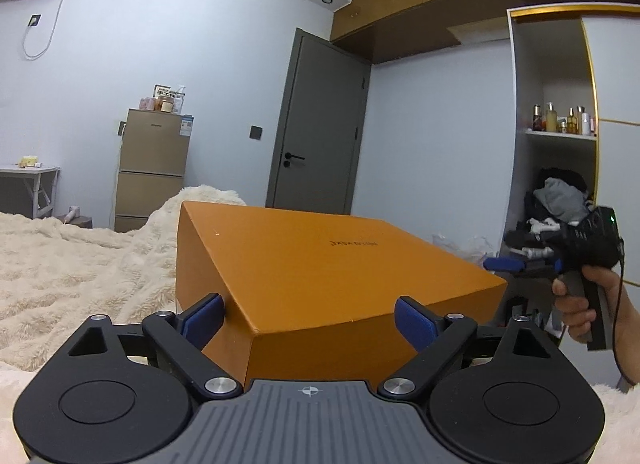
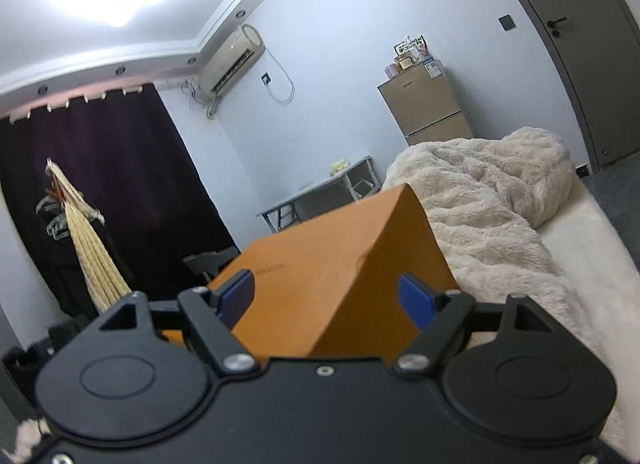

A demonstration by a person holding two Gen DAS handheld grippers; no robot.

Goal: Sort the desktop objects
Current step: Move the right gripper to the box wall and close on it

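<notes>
While both grippers point almost level at it, an orange box [image 1: 320, 264] sits on a bed covered by a fluffy cream blanket [image 1: 72, 260], its lid sloping down toward the near side. Seen from the left wrist, the left gripper [image 1: 310, 318] straddles the box's near corner with its jaws apart, one blue pad [image 1: 204, 318] just beside the box's left face and the other in front of the near right face; whether either pad touches cannot be told. At the far right of that view, a person's hand [image 1: 580, 304] grips the handle of the right gripper [image 1: 508, 265], which reaches toward the box's right edge. From the right wrist, that gripper's jaws stand apart around another corner of the box, blue pads on either side, not visibly pressing
</notes>
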